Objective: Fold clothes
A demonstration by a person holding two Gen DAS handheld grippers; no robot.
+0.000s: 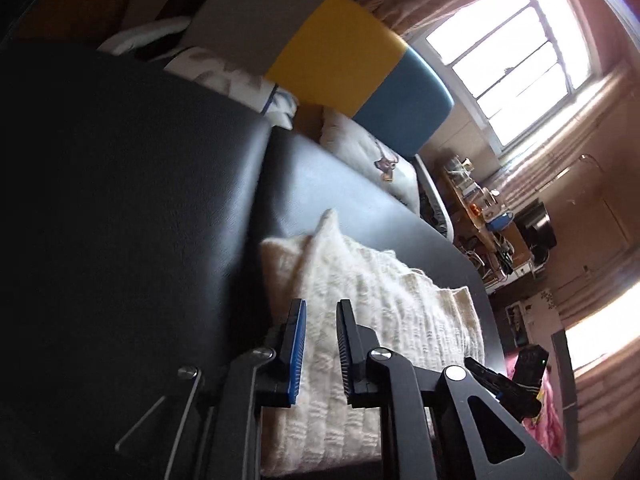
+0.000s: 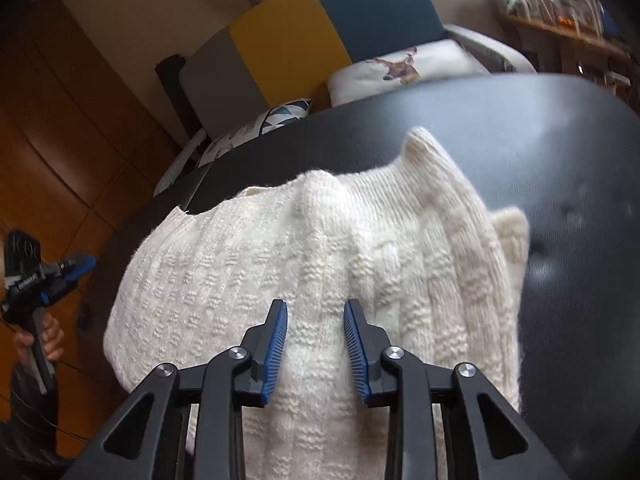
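1. Cream knitted wool is what we see first: a sweater (image 2: 312,264) lies on a black padded surface (image 2: 520,128), folded into a thick bundle with ridges along its far edge.
2. We find no container near it; behind the surface stand a yellow and blue chair back (image 2: 320,28) and a printed cushion (image 2: 400,68).
3. Our right gripper (image 2: 315,344) hangs over the sweater with its fingers apart, holding nothing.
4. Our left gripper (image 1: 321,352) is also spread open above the knit, empty.
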